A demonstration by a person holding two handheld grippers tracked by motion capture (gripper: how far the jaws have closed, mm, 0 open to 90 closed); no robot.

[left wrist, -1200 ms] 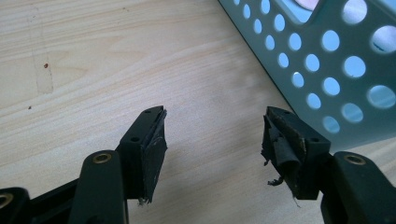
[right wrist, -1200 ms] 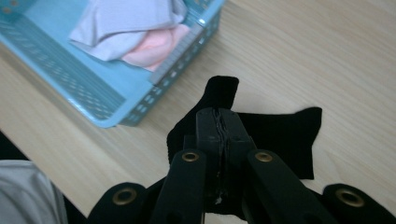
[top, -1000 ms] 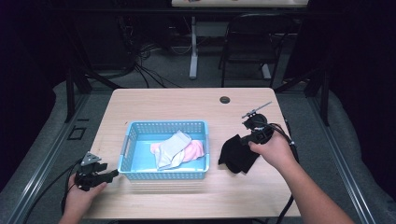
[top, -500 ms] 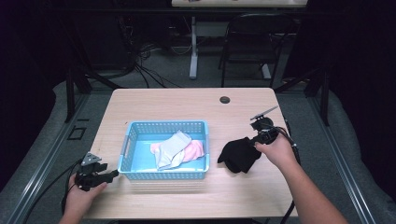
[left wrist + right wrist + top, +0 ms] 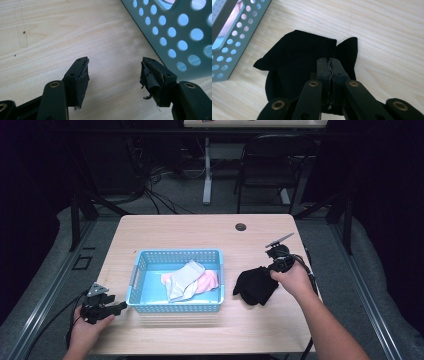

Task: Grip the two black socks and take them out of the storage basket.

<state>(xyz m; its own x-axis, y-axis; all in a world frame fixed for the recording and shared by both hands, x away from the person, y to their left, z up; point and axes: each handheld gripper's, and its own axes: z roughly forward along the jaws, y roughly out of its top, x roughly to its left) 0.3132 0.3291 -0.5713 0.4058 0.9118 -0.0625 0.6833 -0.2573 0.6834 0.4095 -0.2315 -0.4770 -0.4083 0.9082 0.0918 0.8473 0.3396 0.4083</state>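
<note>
**Black cloth gripped, basket half filled**

While the right gripper (image 5: 329,62) pinches the black cloth (image 5: 256,286) with its jaws shut tight, that cloth lies on the table at 3 o'clock of the blue basket (image 5: 138,269). Judging by this, sorting is partway: white and pink cloths (image 5: 192,281) sit inside. At 8 o'clock, the left gripper (image 5: 113,72) gapes wide, empty. Pale wood table (image 5: 200,230); dark room, chair (image 5: 272,165), cables.

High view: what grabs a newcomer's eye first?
The bright blue perforated plastic basket sits mid-table, with a grey sock lying over a pink cloth inside it. To its right, a crumpled black ribbed fabric piece lies on the pale wooden table, pinched in the shut right claw. The left claw rests open near the basket's left end, holding nothing.
</note>
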